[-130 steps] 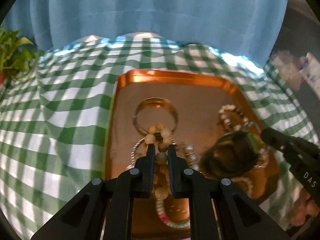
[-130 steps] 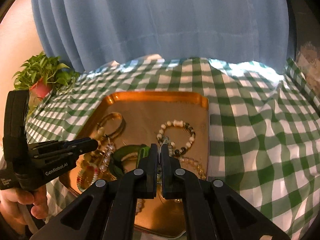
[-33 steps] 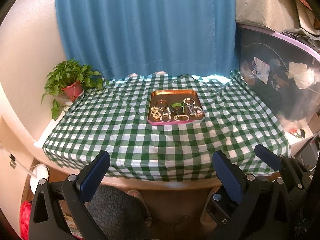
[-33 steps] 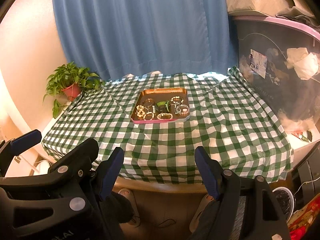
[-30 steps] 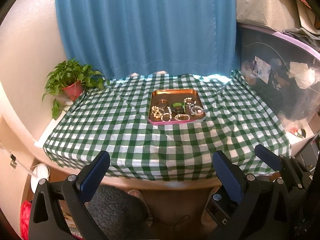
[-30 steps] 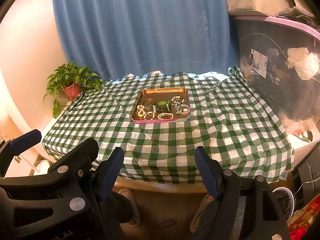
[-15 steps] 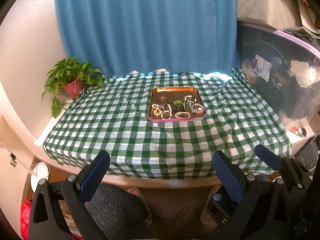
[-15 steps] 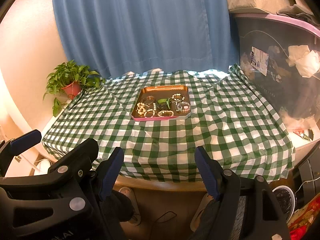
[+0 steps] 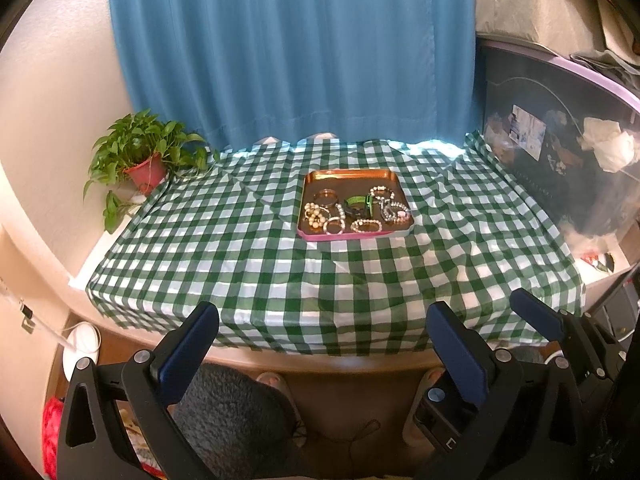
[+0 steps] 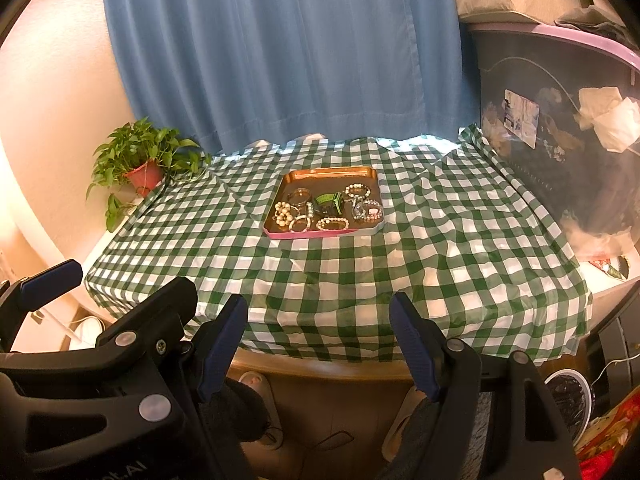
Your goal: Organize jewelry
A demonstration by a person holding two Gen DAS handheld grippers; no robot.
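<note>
A copper tray with a pink front rim sits mid-table, far ahead of both grippers. It holds several beaded bracelets, among them a cluster of cream beads, a gold bangle, and a green and black band. My left gripper hangs wide open in front of the table's near edge, nothing between its blue pads. My right gripper is likewise open and empty, and its fingers show at the right of the left wrist view.
A green and white checked cloth covers the table. A potted plant in a red pot stands at the back left, a blue curtain hangs behind, a dark storage bin lies to the right. Below are a grey furry slipper and the floor.
About four seconds ago both grippers were shut over the tray's jewelry; now they are drawn far back and open. Over the last second nothing has visibly moved.
</note>
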